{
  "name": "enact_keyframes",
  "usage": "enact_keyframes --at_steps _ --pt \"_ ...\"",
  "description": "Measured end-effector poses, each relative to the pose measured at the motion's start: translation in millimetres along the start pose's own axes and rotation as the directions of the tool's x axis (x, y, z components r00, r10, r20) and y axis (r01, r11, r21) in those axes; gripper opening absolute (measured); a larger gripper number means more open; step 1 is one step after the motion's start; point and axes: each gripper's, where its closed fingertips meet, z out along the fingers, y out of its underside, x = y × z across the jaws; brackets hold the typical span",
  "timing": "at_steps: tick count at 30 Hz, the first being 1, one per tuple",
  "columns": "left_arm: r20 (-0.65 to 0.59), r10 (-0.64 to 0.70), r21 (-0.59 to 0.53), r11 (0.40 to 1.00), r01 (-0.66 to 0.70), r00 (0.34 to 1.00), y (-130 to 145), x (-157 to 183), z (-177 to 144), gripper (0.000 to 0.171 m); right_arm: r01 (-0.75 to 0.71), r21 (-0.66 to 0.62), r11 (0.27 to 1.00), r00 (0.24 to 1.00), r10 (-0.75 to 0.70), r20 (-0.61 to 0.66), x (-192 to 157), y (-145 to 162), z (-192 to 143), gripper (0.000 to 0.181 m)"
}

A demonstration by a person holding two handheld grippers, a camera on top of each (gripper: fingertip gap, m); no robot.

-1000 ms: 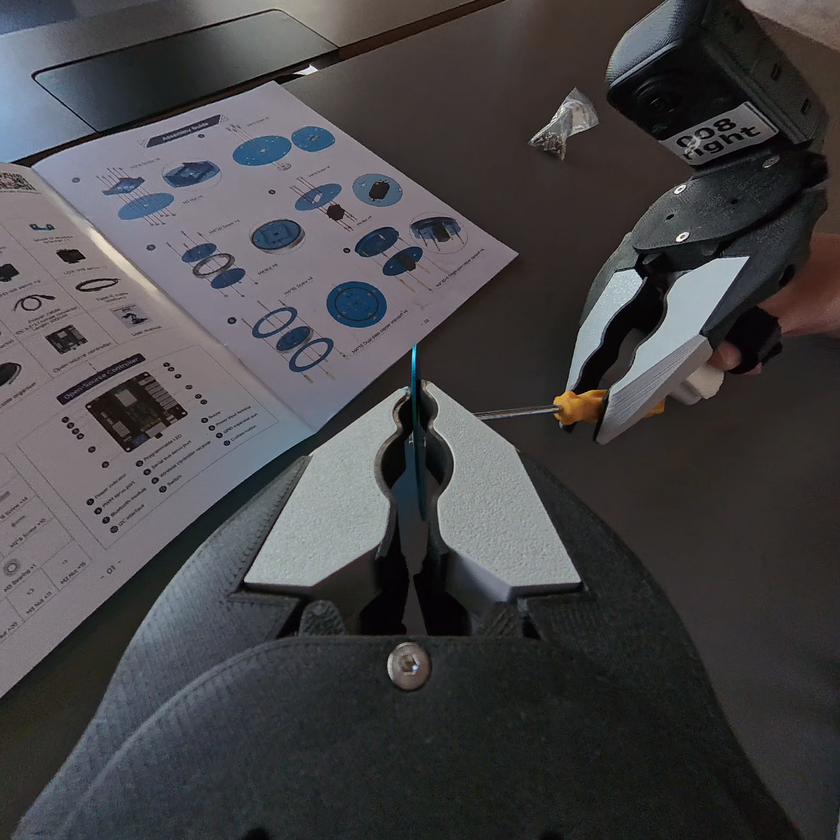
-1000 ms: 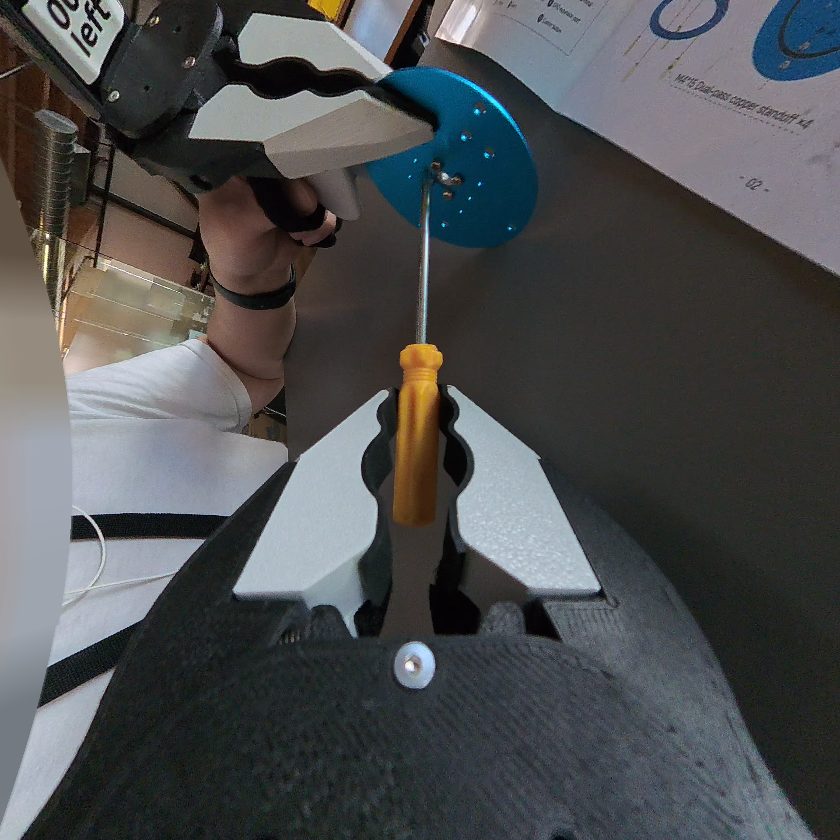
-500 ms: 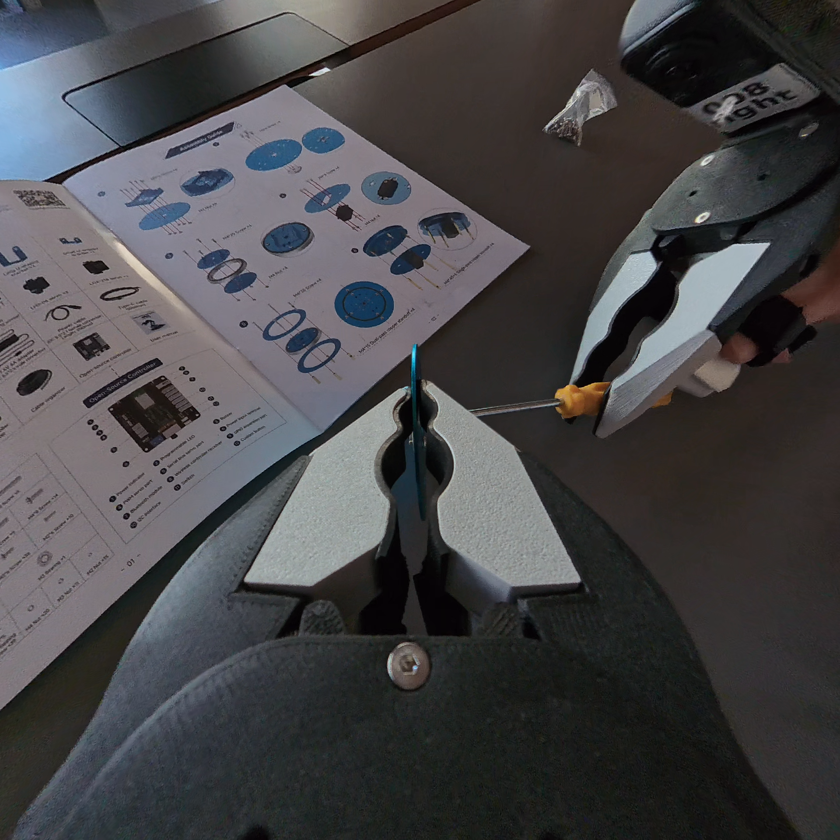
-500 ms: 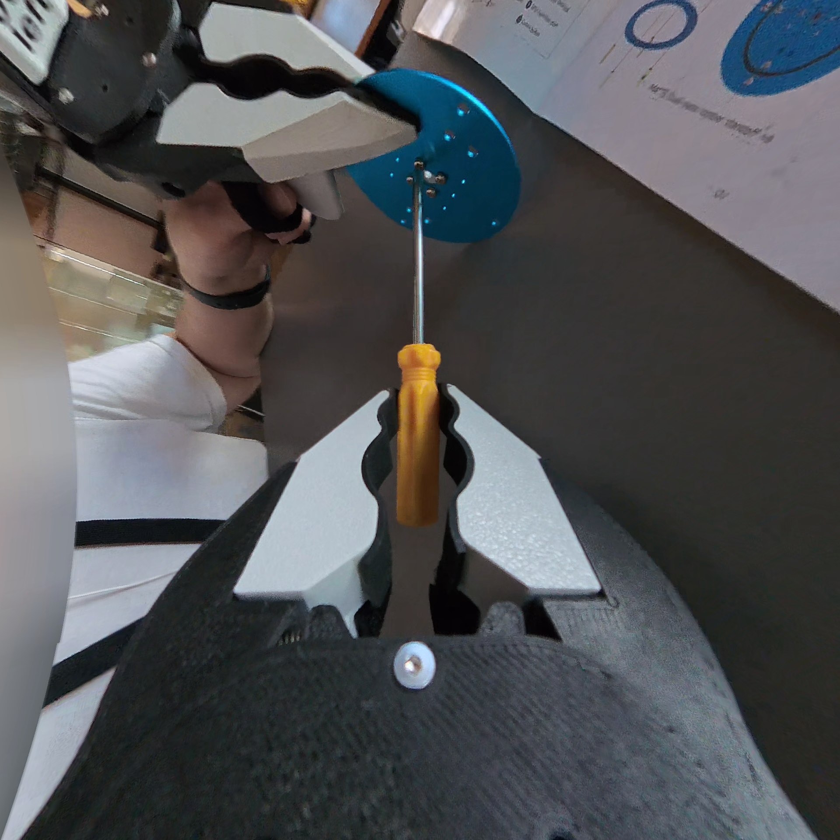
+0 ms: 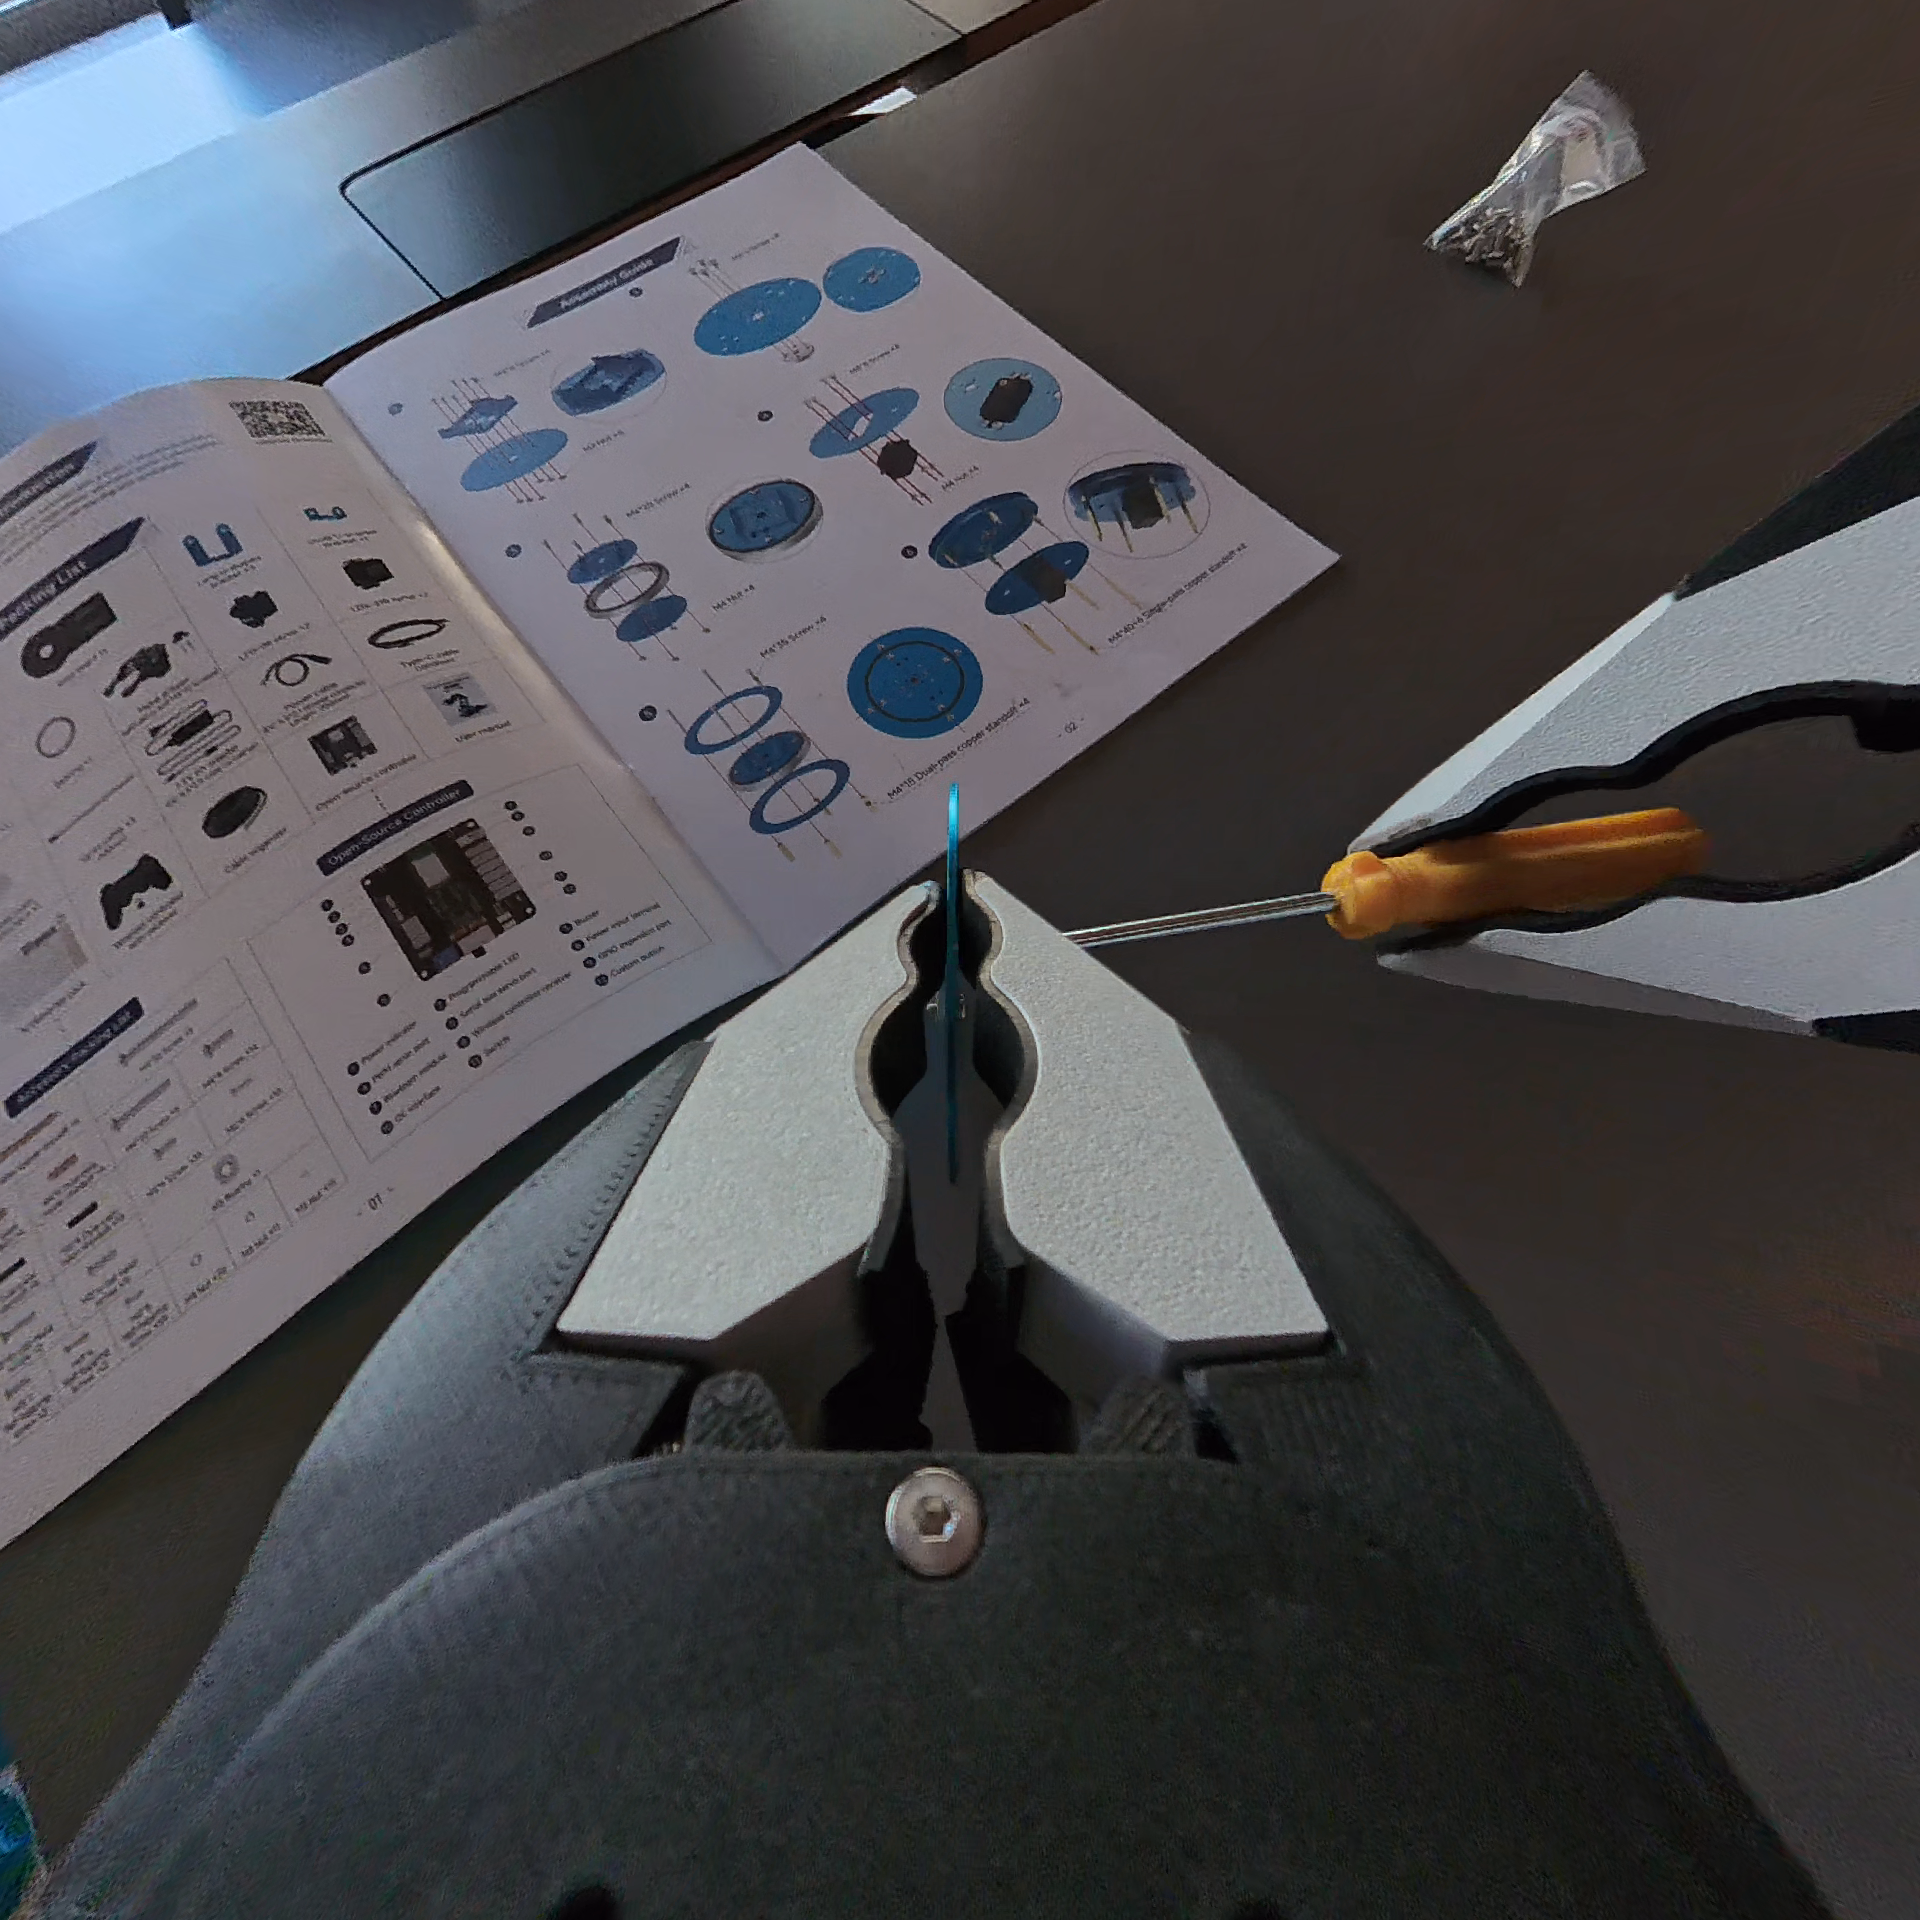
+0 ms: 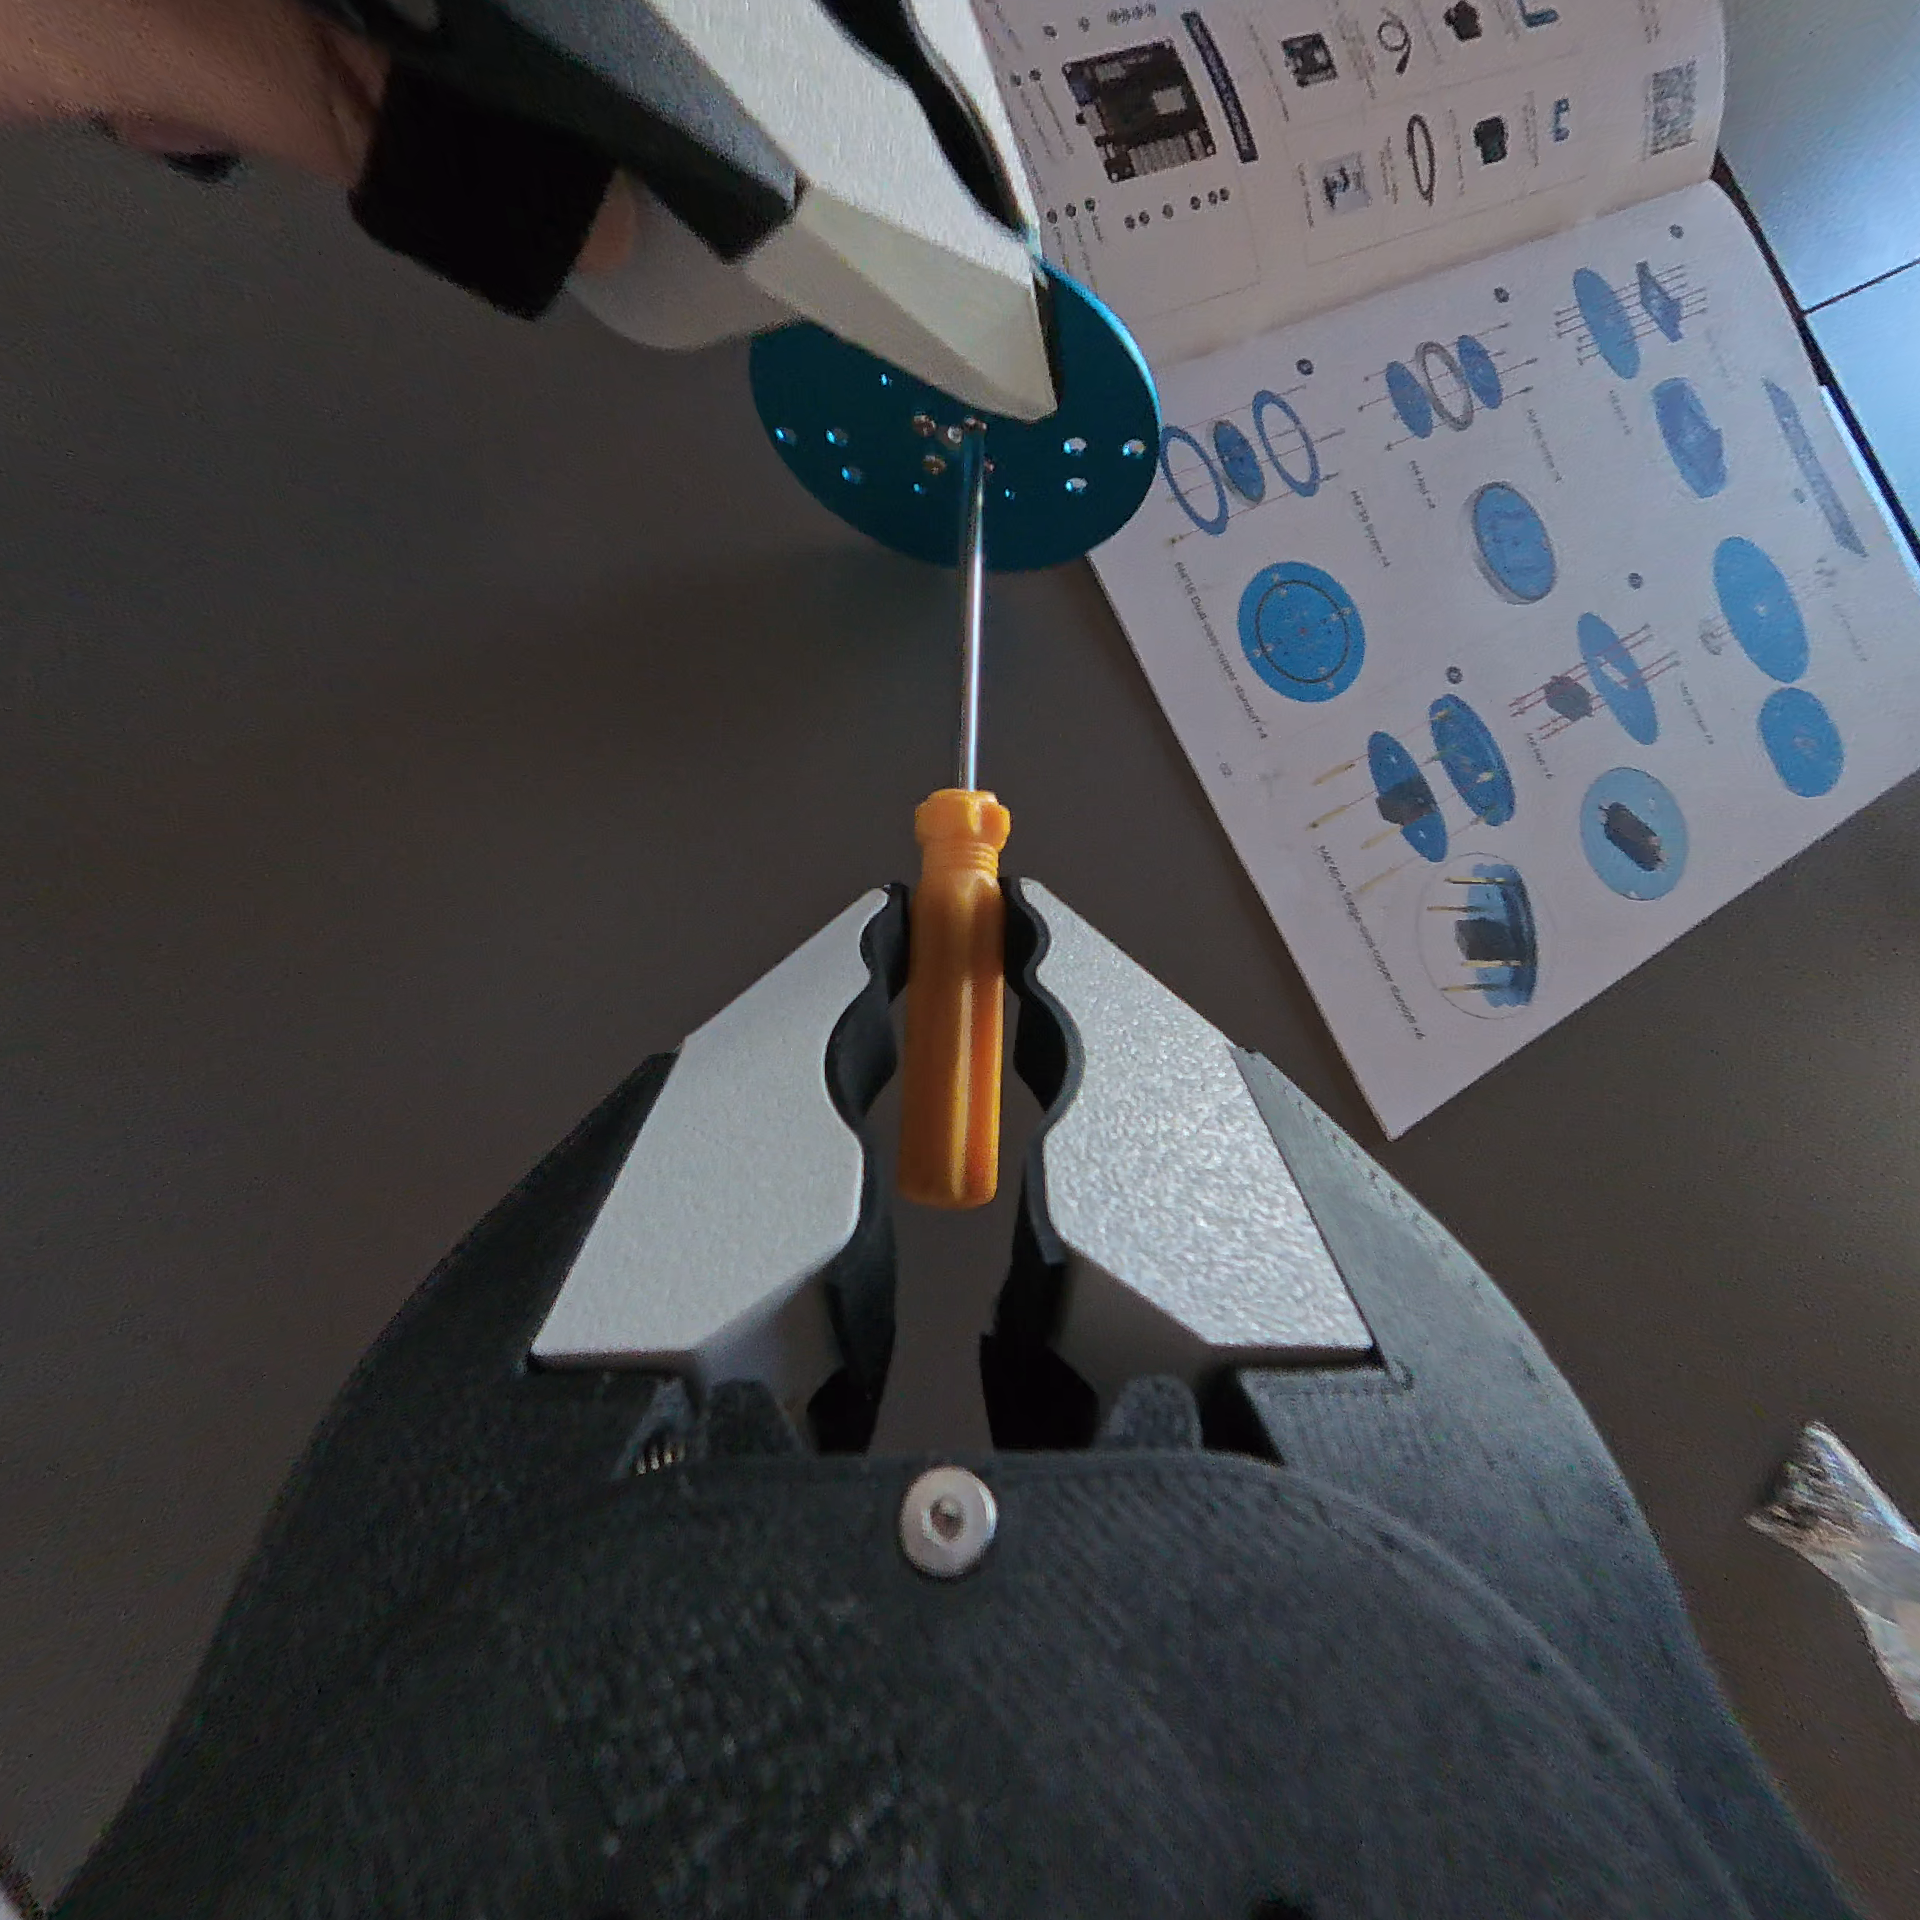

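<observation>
Left gripper point(image 5: 951, 899) clamped edge-on around blue disc point(image 6: 966, 488), right gripper point(image 6: 954, 904) clenched on orange-handled screwdriver point(image 6: 954, 1008), shaft tip touching disc's central holes, open booklet point(image 5: 644, 644) beyond, screw bag point(image 5: 1538, 182) well apart, dark table point(image 5: 1558, 1299).

Dark matte table point(image 5: 1455, 1351) fills the scene; up at eleven o'clock, a recessed black panel point(image 5: 623, 177) catching pale daylight glare.

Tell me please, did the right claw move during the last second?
Yes. Against the screw bag in the left wrist view, the right claw dropped lower and turned nearly level, still shut on the orange screwdriver.
</observation>
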Motion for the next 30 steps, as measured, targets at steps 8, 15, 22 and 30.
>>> enact_keyframes --at_steps 8,15,22,30 --pt "0.042 -0.007 0.098 0.995 0.003 0.999 -9 -6 1 0.000 -0.483 0.127 0.866 0.833 0.410 0.373 2 -13 -2 0.016" --pt "0.127 0.029 0.315 0.947 -0.068 0.991 -48 -17 -32 0.000 -0.790 0.147 0.596 0.515 0.514 0.686 7 -49 -26 0.016" --pt "0.130 0.068 0.359 0.927 -0.111 0.989 -56 -15 -39 0.000 -0.930 -0.037 0.366 0.164 0.503 0.849 9 -57 -35 0.015" --pt "-0.045 -0.031 0.276 0.960 0.042 0.999 -36 -11 -11 0.000 -0.814 0.126 0.566 0.467 0.510 0.723 16 -34 -21 0.016"
